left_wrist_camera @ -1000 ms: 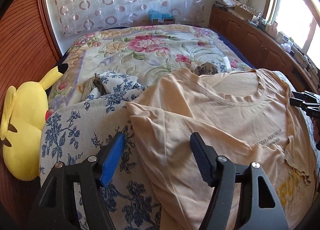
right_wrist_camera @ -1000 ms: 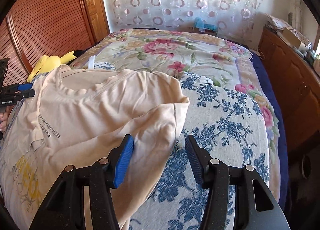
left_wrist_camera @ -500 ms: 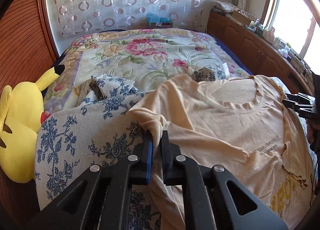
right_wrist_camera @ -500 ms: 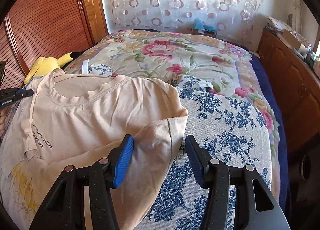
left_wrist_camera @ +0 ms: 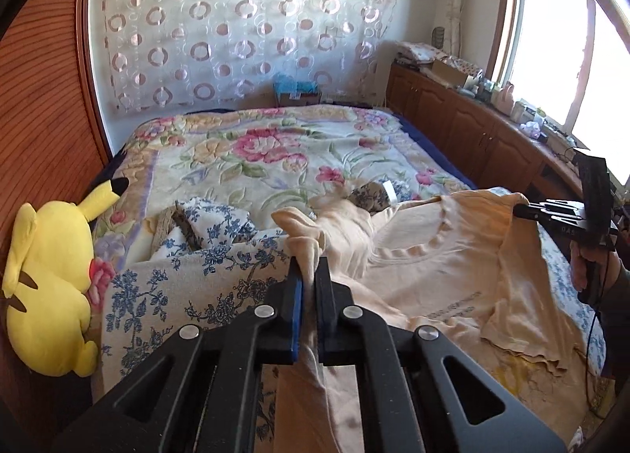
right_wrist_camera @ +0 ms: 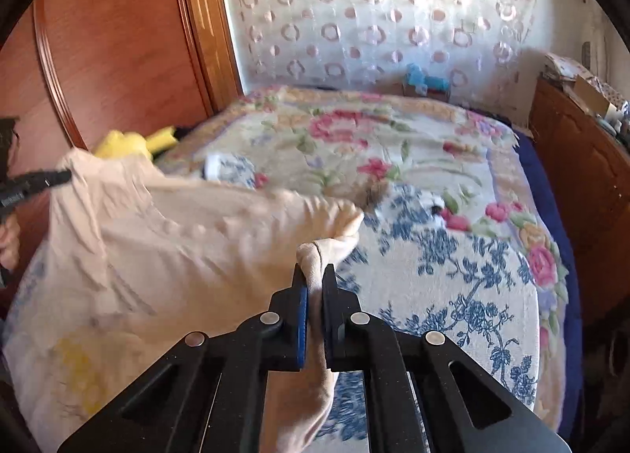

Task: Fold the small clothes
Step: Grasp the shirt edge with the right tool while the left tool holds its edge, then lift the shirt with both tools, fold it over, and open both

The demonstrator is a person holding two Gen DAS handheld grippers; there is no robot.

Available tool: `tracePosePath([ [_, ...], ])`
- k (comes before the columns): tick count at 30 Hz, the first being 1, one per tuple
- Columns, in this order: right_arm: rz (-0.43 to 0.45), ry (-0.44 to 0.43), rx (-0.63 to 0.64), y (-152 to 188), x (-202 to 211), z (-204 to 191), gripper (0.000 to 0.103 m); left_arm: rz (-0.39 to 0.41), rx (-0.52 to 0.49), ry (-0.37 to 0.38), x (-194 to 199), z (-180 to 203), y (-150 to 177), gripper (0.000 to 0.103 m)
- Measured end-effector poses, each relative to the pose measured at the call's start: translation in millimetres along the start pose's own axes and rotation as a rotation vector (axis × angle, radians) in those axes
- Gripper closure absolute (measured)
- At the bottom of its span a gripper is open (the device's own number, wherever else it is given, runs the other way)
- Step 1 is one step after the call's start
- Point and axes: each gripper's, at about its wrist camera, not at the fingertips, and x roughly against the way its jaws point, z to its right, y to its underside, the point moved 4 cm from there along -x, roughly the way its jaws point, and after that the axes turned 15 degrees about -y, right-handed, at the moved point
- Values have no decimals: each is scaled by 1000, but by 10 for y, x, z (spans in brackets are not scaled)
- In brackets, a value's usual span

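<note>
A peach T-shirt (left_wrist_camera: 445, 268) with dark chest lettering and a yellow print lies front-up on the blue-flowered cloth on the bed; it also shows in the right wrist view (right_wrist_camera: 165, 256). My left gripper (left_wrist_camera: 309, 271) is shut on the shirt's left sleeve and lifts it off the bed. My right gripper (right_wrist_camera: 313, 279) is shut on the right sleeve and lifts it too. Each gripper shows in the other's view, the right one (left_wrist_camera: 551, 212) at the shirt's far shoulder, the left one (right_wrist_camera: 35, 183) likewise. The shirt hangs stretched between them.
A yellow plush toy (left_wrist_camera: 51, 275) lies at the bed's left edge by the wooden wardrobe (left_wrist_camera: 43, 98). A floral quilt (left_wrist_camera: 267, 145) covers the far bed. A crumpled blue-flowered cloth (left_wrist_camera: 204, 220) lies behind the shirt. Wooden cabinets (left_wrist_camera: 472, 134) run along the right.
The right gripper has shut on the right sleeve. Both grippers have risen, lifting the shirt's shoulders off the bed; the left gripper was shut half a second ago.
</note>
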Motion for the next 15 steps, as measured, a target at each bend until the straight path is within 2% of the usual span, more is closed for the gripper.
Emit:
tracePosePath([
  [4, 78, -32, 18, -16, 432, -228, 97, 61, -4, 14, 460, 12, 36, 97],
  [7, 117, -39, 45, 105, 785, -421, 97, 96, -8, 26, 815, 4, 145, 97],
  [15, 134, -52, 61, 766, 1539, -858, 97, 138, -5, 19, 1544, -121, 648, 97],
])
